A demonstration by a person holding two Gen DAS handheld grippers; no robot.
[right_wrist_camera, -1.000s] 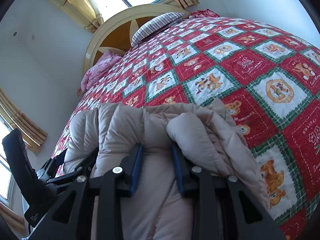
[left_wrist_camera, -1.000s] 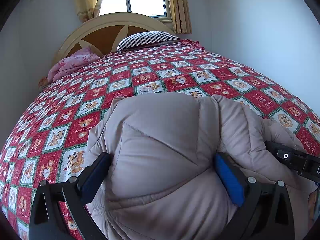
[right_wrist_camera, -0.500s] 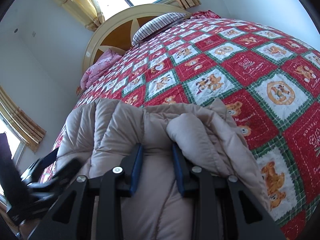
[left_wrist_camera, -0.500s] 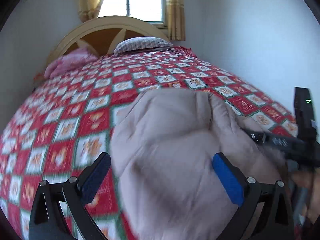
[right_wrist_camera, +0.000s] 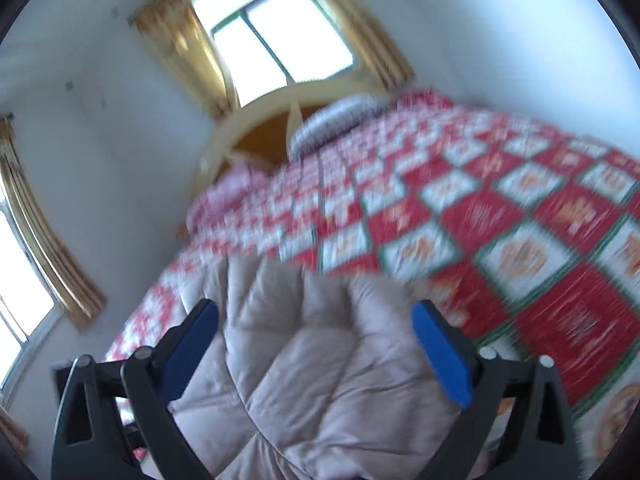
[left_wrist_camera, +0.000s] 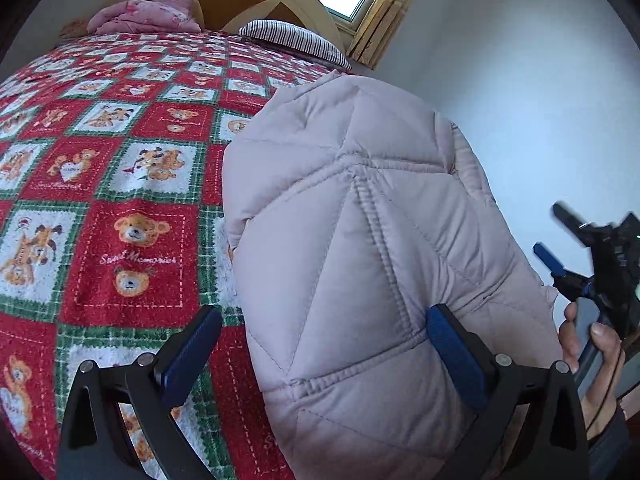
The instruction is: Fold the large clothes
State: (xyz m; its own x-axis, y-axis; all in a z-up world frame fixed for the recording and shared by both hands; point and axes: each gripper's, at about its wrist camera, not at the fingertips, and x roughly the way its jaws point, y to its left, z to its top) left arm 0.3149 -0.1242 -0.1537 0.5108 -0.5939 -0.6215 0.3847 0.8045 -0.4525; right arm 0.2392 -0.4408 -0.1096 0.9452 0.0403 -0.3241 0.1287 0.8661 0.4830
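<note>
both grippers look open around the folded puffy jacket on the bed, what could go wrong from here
1. The puffy jacket is thick and springy; the right gripper is opening with nothing pinched, so the fold may puff back open.
2. The left gripper stands open, one pad against the quilting; moving away could drag a layer.
3. The jacket seems to lie near the edge of the bed, so a nudge might slide it off.

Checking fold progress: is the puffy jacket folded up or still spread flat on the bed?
Folded. The jacket sits as a compact, rounded bundle on the quilt, with no sleeves spread out.
</note>
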